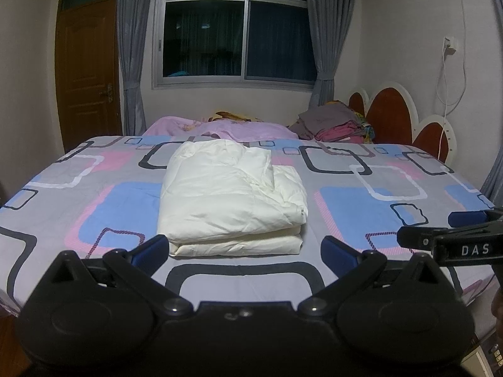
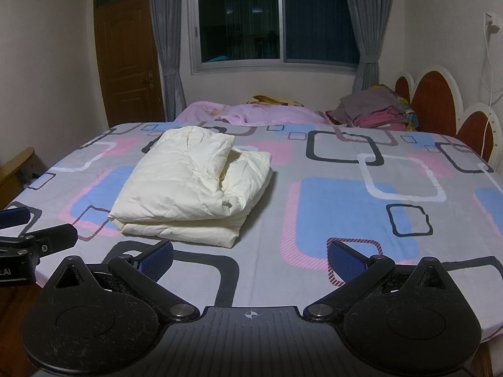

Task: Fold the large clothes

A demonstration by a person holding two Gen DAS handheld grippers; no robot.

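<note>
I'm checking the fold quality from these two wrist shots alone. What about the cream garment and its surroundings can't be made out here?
- cream garment: both views show it folded; sleeves, collar and underside are tucked out of sight.
- right gripper: cut off by the left view's right edge.
- stack of clothes: both views, too far to count items.
- floor beyond the bed: hidden by the mattress.

The folded jacket (image 1: 231, 194) lies on the bed (image 1: 393, 194) near its front edge, left of centre; a stack of clothes (image 1: 333, 124) sits at the far right corner beside the headboard (image 1: 389, 116)
</note>
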